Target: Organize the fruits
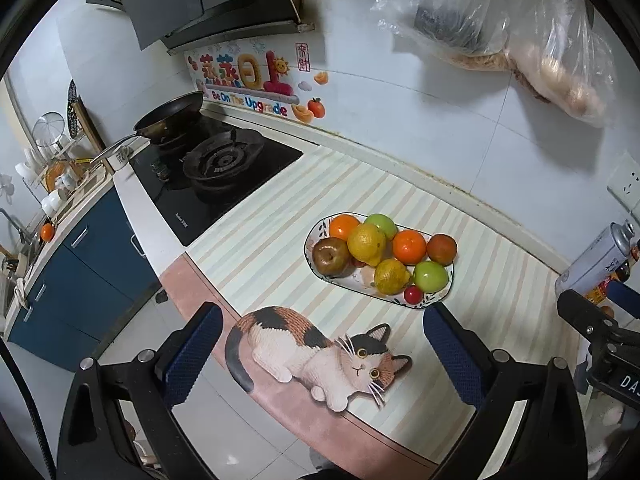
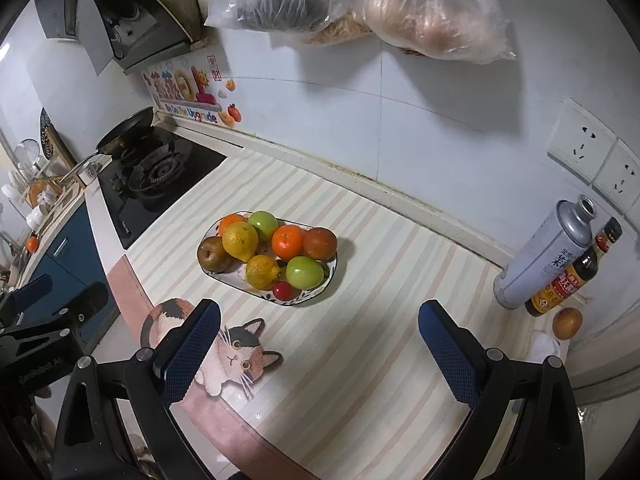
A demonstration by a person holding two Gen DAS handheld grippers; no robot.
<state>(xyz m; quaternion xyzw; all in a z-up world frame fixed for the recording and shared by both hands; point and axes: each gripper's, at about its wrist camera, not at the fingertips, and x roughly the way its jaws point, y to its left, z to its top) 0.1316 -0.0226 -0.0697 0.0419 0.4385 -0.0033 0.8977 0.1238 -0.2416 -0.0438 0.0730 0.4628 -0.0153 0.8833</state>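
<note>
An oval patterned plate point(image 1: 430, 302) point(image 2: 316, 300) on the striped counter mat holds several fruits: oranges point(image 1: 409, 246) point(image 2: 287, 241), green apples point(image 1: 430, 275) point(image 2: 305, 272), yellow lemons point(image 1: 366, 243) point(image 2: 240, 240), a brown pear point(image 1: 330, 255) point(image 2: 214, 256) and a small red fruit point(image 1: 413, 294) point(image 2: 284, 290). My left gripper point(image 1: 320, 348) hangs open in front of the plate, over a cat picture, nothing between its fingers. My right gripper point(image 2: 319, 344) is also open and empty, to the right of and short of the plate. One brownish-orange fruit point(image 2: 567, 322) lies apart near the bottles.
A gas hob point(image 1: 216, 168) with a frying pan point(image 1: 170, 118) lies left of the mat. A metal canister point(image 2: 544, 256) and a sauce bottle point(image 2: 568, 280) stand at the right by the wall. Plastic bags point(image 2: 360, 4) hang above. Wall sockets point(image 2: 592, 152) sit at the right.
</note>
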